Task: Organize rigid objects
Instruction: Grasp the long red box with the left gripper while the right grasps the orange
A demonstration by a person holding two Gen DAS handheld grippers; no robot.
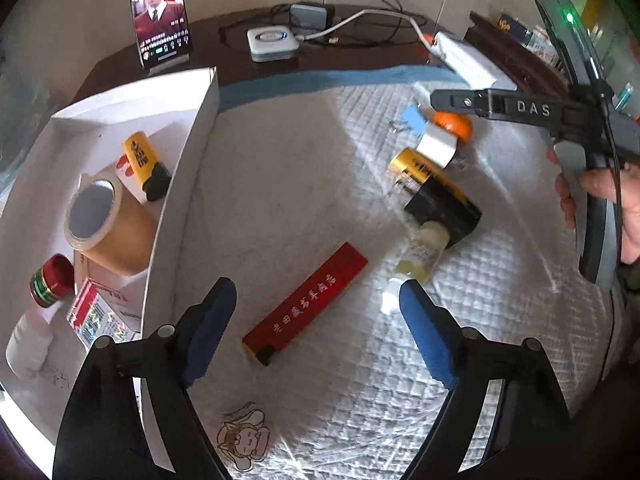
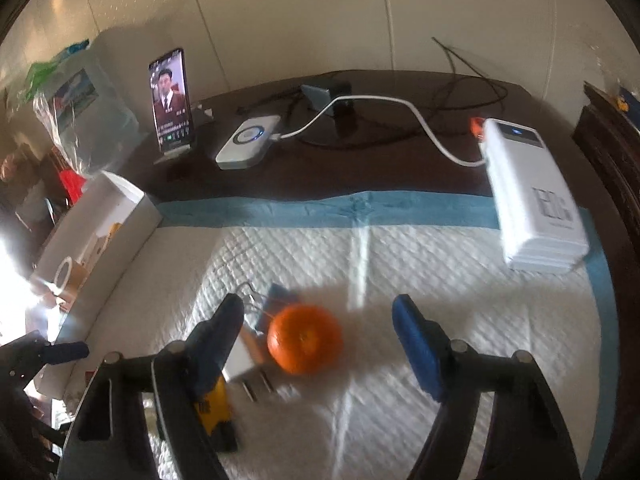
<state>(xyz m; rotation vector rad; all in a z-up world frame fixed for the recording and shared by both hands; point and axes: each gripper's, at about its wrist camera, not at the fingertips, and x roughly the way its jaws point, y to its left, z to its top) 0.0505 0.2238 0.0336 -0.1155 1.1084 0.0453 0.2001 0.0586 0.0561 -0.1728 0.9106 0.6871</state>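
Since the left gripper (image 1: 316, 312) hangs with jaws apart over the flat red rectangular case (image 1: 306, 298) with gold lettering, that looks the next pick. It lies diagonally on the white quilted pad (image 1: 280, 160), just beside the white cardboard box (image 1: 180, 184). Judged light, stiff, glossy, perhaps slippery; grip across its narrow width at mid-length. Right gripper (image 2: 320, 336) likewise spread, empty, straddling a round orange fruit (image 2: 305, 339).
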